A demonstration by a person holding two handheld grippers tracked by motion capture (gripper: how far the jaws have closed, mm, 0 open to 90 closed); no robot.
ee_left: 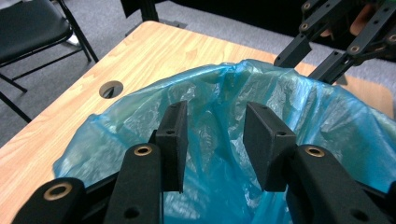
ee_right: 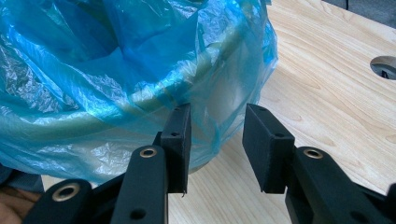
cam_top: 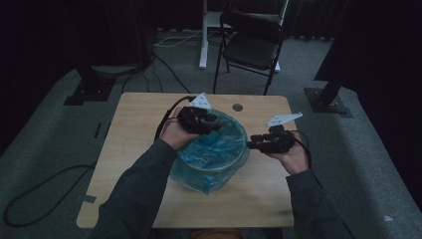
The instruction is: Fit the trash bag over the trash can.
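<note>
1. Sitting mid-tabletop, the bin wears a blue bag.
2. Left hand-held gripper hovers over the bag's mouth, jaws parted, gripping nothing.
3. Right hand-held gripper waits beside the bin's rim, released.

Blue bag, black grippers on pale wood

A translucent blue plastic bag, crinkled with pale highlights, covers a bin whose rim shows greenish through the film. The table is light wood with a fine grain, marked by one dark round hole. Both the left gripper and right gripper are matte black with brass-coloured rivets. The person's sleeves are dark grey; the chair is black, the floor grey.
</note>
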